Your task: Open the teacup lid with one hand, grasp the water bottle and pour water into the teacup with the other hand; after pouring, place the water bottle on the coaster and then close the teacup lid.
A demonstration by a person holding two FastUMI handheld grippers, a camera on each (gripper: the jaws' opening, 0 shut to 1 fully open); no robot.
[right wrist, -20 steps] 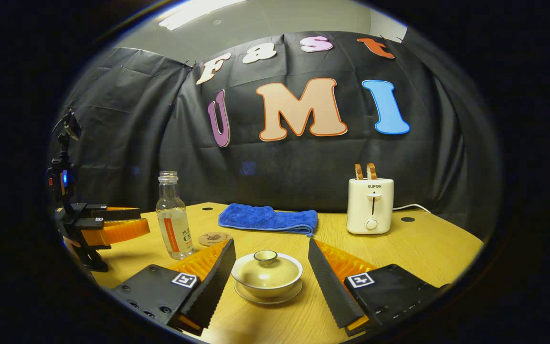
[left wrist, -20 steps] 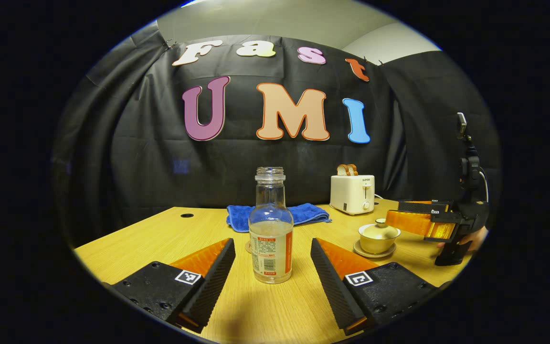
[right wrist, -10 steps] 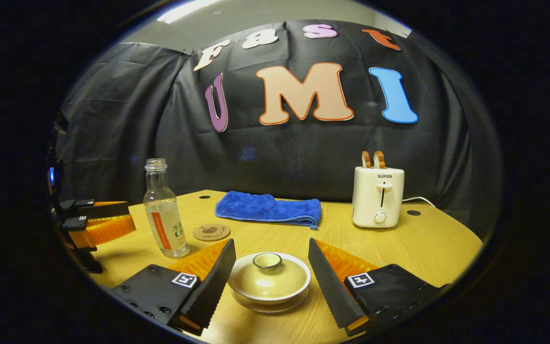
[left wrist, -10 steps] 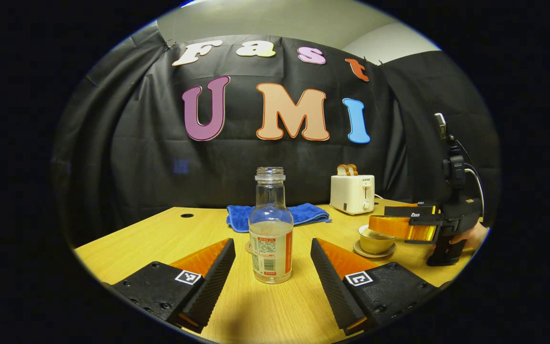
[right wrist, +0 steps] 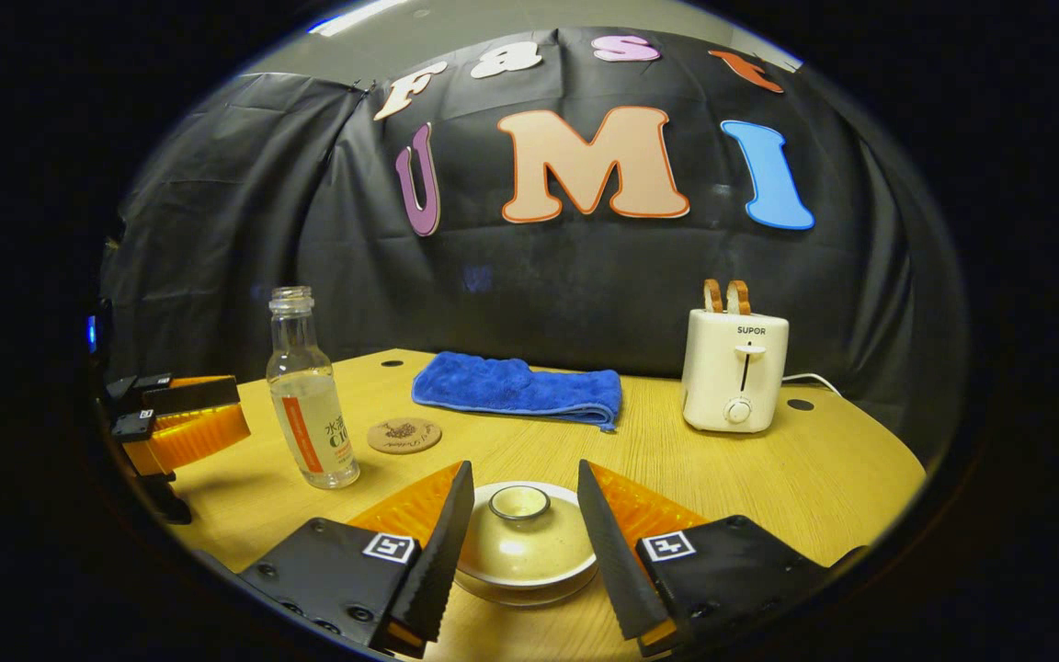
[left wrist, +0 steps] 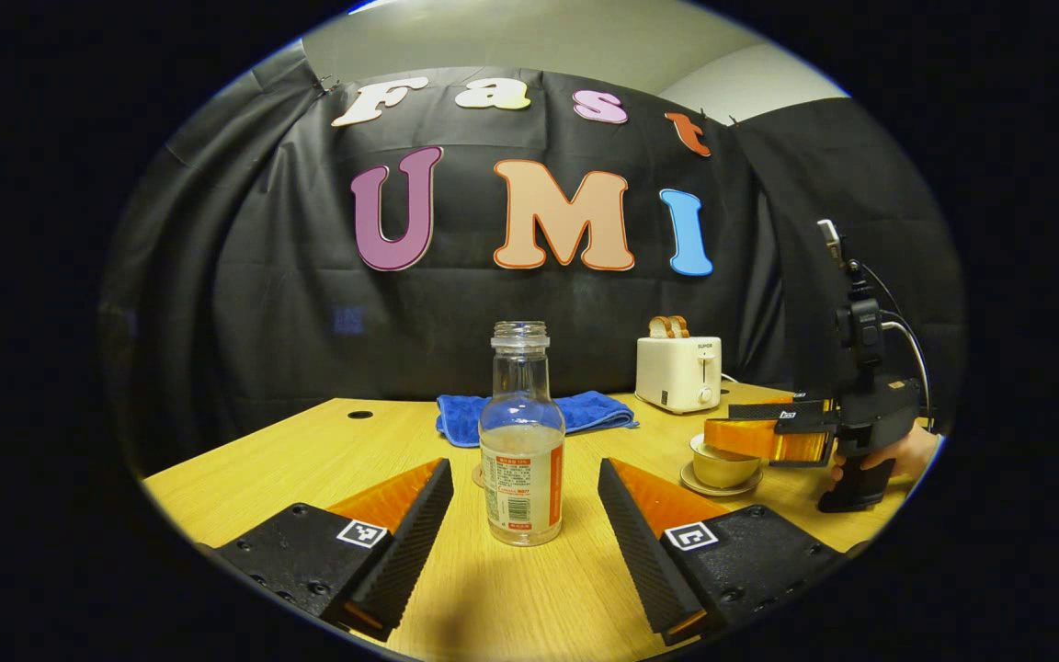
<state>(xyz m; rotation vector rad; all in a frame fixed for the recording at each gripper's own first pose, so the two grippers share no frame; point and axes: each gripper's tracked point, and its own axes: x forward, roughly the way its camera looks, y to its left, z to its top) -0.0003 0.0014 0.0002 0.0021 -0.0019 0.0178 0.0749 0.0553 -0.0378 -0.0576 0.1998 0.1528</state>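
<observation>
The lidded teacup [right wrist: 524, 547] sat on its saucer [right wrist: 529, 588] between the 2 fingers of the right gripper [right wrist: 518, 542], which stood spread to either side of the lid [right wrist: 520, 538], not yet pressing it. Glazed ceramic looked slick and breakable — the small knob [right wrist: 519, 502] seemed the surest hold. The left gripper [left wrist: 522, 524] was spread wide around the uncapped water bottle [left wrist: 521, 437], apart from it; part-filled, rigid and smooth, it likely wanted a grip at the labelled body. The cork coaster [right wrist: 404, 435] lay just behind the bottle on the wooden table [right wrist: 768, 469] — a blue towel [right wrist: 518, 390] and toaster [right wrist: 734, 370] stood farther back.
</observation>
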